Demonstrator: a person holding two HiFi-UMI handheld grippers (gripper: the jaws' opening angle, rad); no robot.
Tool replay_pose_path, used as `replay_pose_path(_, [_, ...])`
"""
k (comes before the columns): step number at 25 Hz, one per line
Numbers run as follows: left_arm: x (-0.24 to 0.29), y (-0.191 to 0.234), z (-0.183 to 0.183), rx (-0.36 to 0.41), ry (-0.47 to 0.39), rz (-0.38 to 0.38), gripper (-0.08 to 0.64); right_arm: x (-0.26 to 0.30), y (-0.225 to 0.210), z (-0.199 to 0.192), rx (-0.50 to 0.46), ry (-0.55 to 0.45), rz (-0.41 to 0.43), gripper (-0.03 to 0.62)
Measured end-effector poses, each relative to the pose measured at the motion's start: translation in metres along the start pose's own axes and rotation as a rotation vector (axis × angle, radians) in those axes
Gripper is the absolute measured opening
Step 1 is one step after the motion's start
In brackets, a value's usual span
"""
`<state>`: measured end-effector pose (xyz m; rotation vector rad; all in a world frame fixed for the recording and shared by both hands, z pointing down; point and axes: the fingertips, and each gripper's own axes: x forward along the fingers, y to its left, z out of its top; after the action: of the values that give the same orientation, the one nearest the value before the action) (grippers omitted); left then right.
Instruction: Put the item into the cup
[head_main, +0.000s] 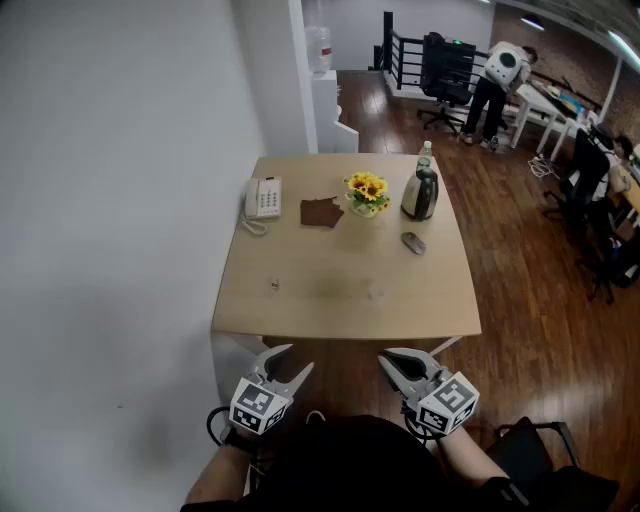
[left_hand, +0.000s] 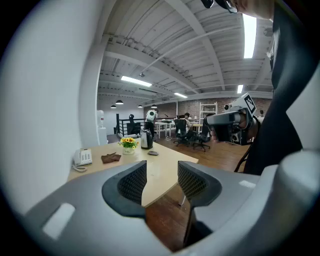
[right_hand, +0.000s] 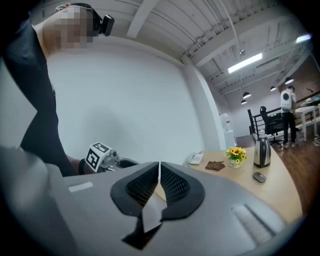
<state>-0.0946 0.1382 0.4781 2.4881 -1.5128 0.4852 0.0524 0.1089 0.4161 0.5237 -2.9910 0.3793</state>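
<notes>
A small dark item (head_main: 274, 283) lies on the wooden table (head_main: 340, 310) near its left front. A faint clear thing (head_main: 375, 291), perhaps a cup, stands right of it; I cannot tell for sure. Both grippers hang close to my body, short of the table's near edge. The left gripper (head_main: 296, 358) (left_hand: 162, 175) is open with nothing between its jaws. Over on the right, the right gripper (head_main: 390, 362) (right_hand: 159, 172) is shut and empty, its tips touching.
At the table's far side sit a white telephone (head_main: 264, 197), a brown cloth (head_main: 321, 211), yellow flowers in a pot (head_main: 367, 192), a kettle (head_main: 420, 190) and a mouse (head_main: 413, 242). A white wall runs along the left. A person (head_main: 497, 80) stands by desks far back.
</notes>
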Motion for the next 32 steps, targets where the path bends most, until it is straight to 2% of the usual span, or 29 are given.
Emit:
replay_pose_path(5, [0.011,0.004,-0.006,-0.013,0.026,0.034,0.190,-0.004,-0.007,-0.001,0.010,0.009,0.014,0.081])
replay_pose_path(15, [0.031,0.018,-0.035,-0.060,0.077,0.103,0.190,-0.001,-0.034,-0.018,0.057,0.031,0.027,0.081])
replay_pose_path(23, [0.053,0.103,-0.062,-0.069,0.126,0.204,0.184,0.042,-0.064,-0.020,0.069,0.084,0.029,0.083])
replay_pose_path(26, [0.071,0.147,-0.074,-0.082,0.163,0.213,0.184,0.067,-0.086,-0.011,0.083,0.095,-0.003,0.083])
replay_pose_path(32, [0.113,0.235,-0.101,-0.158,0.237,0.218,0.184,0.122,-0.127,-0.002,0.123,0.116,-0.059,0.083])
